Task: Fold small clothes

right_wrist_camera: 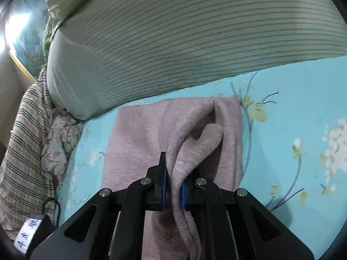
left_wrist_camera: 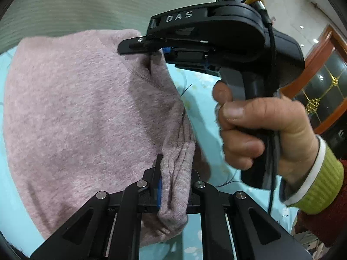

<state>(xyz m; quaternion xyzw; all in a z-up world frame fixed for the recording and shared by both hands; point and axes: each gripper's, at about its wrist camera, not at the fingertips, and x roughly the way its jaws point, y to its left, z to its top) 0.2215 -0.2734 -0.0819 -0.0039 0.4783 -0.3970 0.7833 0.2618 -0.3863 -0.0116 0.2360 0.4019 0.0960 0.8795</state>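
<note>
The pink fleece garment (left_wrist_camera: 82, 108) lies partly on the floral turquoise bedsheet (right_wrist_camera: 292, 108), one edge lifted between both tools. Left claw (left_wrist_camera: 173, 186): clenched on a bunched, ribbed hem of the garment, cloth gathered thick between the pads. Right claw (left_wrist_camera: 151, 53): clenched on a second corner of the same edge, with the person's right hand (left_wrist_camera: 260, 130) squeezing the trigger grip. In the right wrist view the right claw (right_wrist_camera: 173, 186) pinches a raised fold, the rest spread flat below a green striped pillow (right_wrist_camera: 173, 43). Judgement: a fold-over is in progress. Recommended: keep both claws level, hold the edge taut between them, carry it across squarely, and lay it down before letting go, lest the fleece sag or skew.
</note>
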